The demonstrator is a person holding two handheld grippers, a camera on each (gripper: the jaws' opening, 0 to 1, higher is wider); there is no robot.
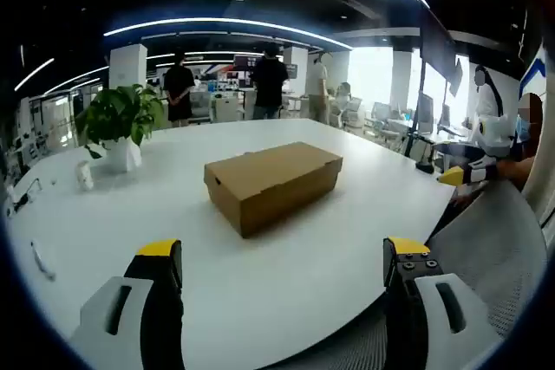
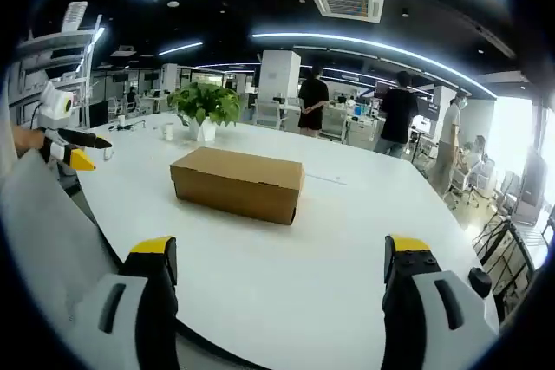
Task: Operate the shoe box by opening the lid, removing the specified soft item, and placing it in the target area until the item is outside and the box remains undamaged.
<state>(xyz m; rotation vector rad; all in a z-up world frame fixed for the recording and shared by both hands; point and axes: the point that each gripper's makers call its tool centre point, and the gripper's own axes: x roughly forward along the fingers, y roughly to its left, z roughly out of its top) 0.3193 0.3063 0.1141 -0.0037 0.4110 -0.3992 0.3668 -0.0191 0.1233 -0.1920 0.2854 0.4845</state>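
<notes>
Curved ceiling light strips (image 1: 217,23) are glowing against a dark ceiling, and daylight is blowing out the windows (image 1: 381,75) beyond the shoe box (image 1: 273,181) in the left gripper view. The white tabletop (image 2: 347,240) is reflecting soft, even light, with the box casting only a faint shadow. Fisheye distortion is bending straight lines near the edges, and focus is staying sharp mid-frame.

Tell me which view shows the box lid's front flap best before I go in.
The left gripper view: the box sits corner-on, so its closed lid and tucked front flap edge show. The right gripper view shows the box side-on, lid top and long side.
</notes>
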